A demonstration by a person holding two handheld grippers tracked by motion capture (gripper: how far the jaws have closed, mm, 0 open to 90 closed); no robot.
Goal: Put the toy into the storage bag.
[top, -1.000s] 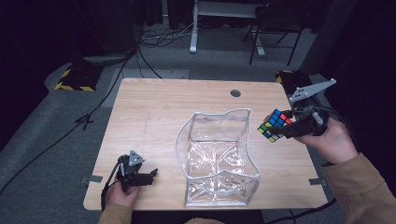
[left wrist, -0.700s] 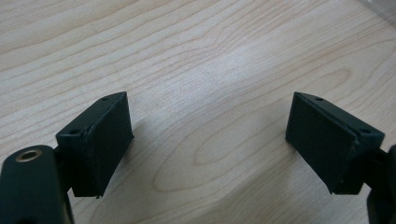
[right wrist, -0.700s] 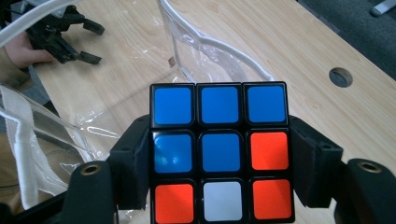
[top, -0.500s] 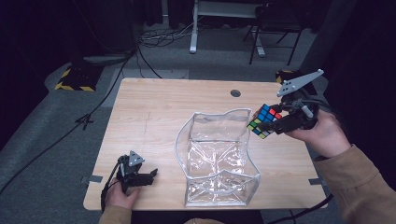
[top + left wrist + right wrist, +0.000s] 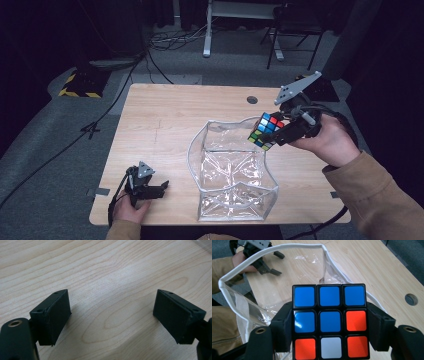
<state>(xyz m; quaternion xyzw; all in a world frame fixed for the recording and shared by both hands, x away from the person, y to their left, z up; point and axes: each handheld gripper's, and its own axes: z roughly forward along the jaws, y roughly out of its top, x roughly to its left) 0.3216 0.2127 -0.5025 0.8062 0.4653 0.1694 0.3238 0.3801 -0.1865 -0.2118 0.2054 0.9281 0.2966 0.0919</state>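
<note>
A scrambled puzzle cube (image 5: pixel 267 131) (image 5: pixel 329 321) hangs in the air over the right rim of a clear plastic bag (image 5: pixel 232 170) with a white-trimmed open mouth. My right gripper (image 5: pixel 280 134) (image 5: pixel 329 327) is shut on the cube, one jaw on each side. In the right gripper view the bag's opening (image 5: pixel 272 270) lies just beyond the cube. My left gripper (image 5: pixel 152 190) (image 5: pixel 111 315) rests low over the bare wood near the table's front left corner, open with nothing between its jaws.
The wooden table (image 5: pixel 165 120) has a round cable hole (image 5: pixel 252 100) at the back right. Its left and back parts are bare. Dark floor with cables and chair legs (image 5: pixel 280 40) lies behind the table.
My right gripper has carried the cube leftward and a little up, from beside the bag to over its right rim. The left gripper has stayed still.
</note>
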